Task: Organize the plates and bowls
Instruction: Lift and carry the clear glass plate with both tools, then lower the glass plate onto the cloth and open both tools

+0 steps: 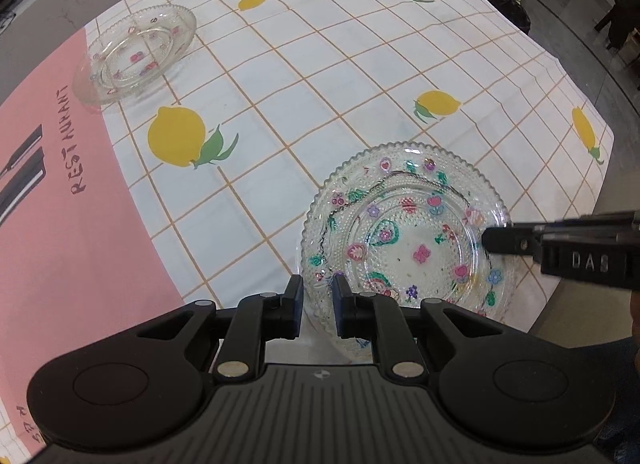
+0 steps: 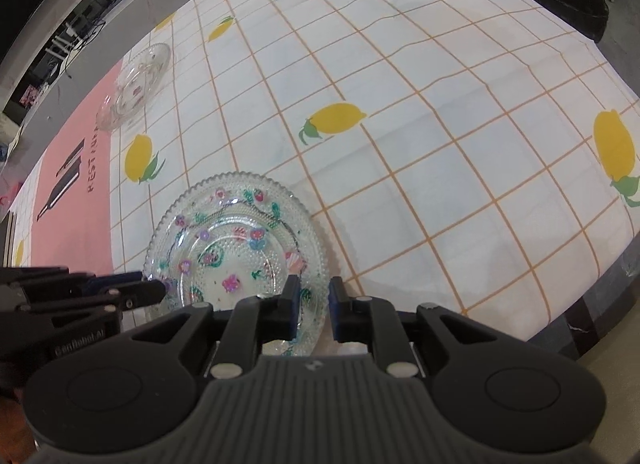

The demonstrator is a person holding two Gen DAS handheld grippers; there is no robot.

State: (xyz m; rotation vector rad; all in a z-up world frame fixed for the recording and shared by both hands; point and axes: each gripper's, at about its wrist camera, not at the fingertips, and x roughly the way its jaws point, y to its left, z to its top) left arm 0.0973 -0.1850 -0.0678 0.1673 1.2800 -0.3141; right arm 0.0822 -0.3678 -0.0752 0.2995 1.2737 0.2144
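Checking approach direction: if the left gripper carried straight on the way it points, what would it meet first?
The near rim of the flowered glass plate, already between the left gripper fingers; then probably the tablecloth. Depth unclear.

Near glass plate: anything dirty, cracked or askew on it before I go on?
The near glass plate carries a few small dark specks in its centre, like crumbs. No crack shows. The far glass plate sits half on the pink mat, half on the lemon tablecloth.
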